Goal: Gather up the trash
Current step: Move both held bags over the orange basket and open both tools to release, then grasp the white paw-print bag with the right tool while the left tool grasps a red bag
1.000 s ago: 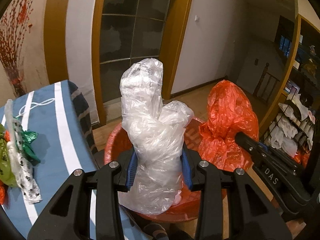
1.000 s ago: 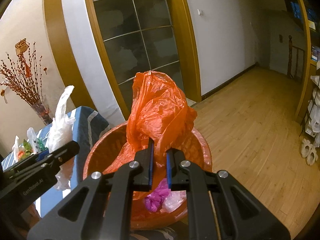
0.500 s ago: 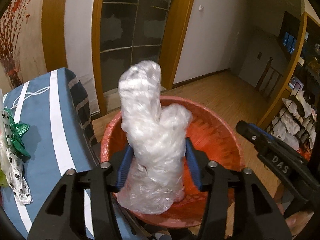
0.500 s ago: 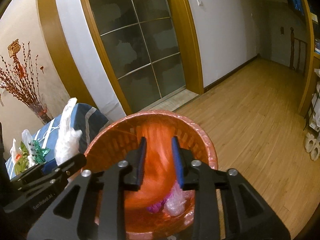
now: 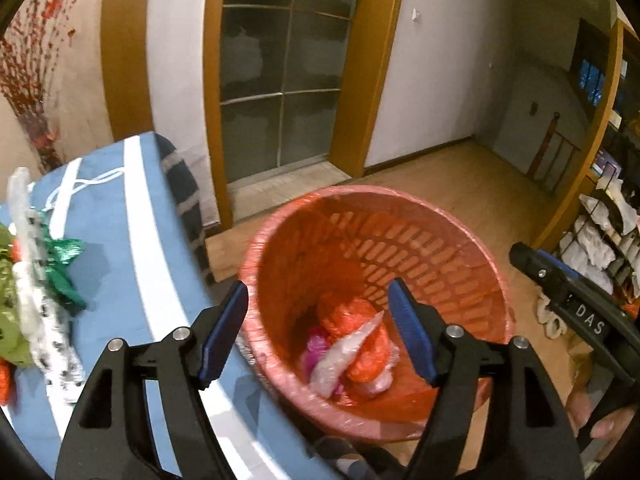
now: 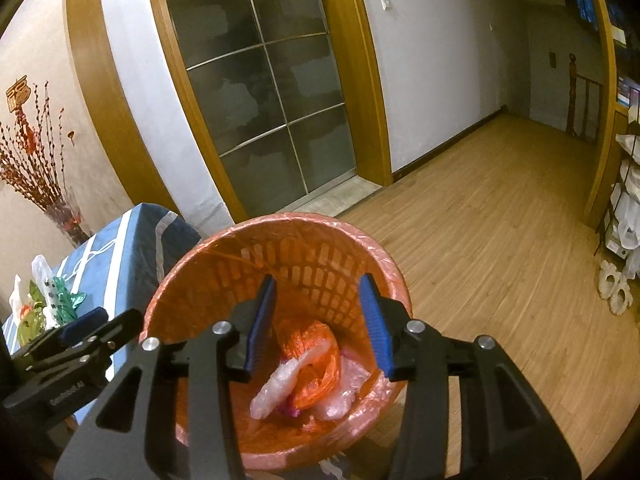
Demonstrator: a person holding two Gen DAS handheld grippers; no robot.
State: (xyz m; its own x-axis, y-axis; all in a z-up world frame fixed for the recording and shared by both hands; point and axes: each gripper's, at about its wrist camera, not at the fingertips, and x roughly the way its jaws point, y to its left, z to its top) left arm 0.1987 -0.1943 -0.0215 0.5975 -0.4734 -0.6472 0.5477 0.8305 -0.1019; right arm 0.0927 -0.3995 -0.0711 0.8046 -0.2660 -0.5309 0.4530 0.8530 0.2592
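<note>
Both grippers' fingers are spread wide with nothing between them. Left gripper (image 5: 318, 332) hangs over the near rim of the red wastebasket (image 5: 400, 236), blue pads apart, one pad (image 5: 224, 332) toward the table side, the other over the basket's inside. Right gripper (image 6: 322, 326) also sits above the wastebasket (image 6: 224, 264), its blue pads (image 6: 262, 324) parted over the basket opening.

Trash lies at the bottom of the wastebasket: a crumpled orange plastic bag (image 5: 360, 344), a clear plastic bag (image 5: 340, 356) lying across it, and a bit of magenta plastic (image 5: 310, 354) beside them. From the right wrist view the orange bag (image 6: 314, 360) has the clear bag (image 6: 280, 384) draped over its front, with more clear film (image 6: 348, 384) against the basket wall. Wastebasket is lined with thin plastic and stands on the wood floor (image 6: 500, 240), just beside the table.

Table with blue striped cloth (image 5: 132, 240) is on the left side of the wastebasket. More bags remain on it, away from the basket: a green one (image 5: 64, 268), a white spotted one (image 5: 44, 320), and a yellow-green one (image 5: 8, 320) at the frame edge. Behind the wastebasket, a glass-panel door (image 6: 264, 92) in a wood frame.
</note>
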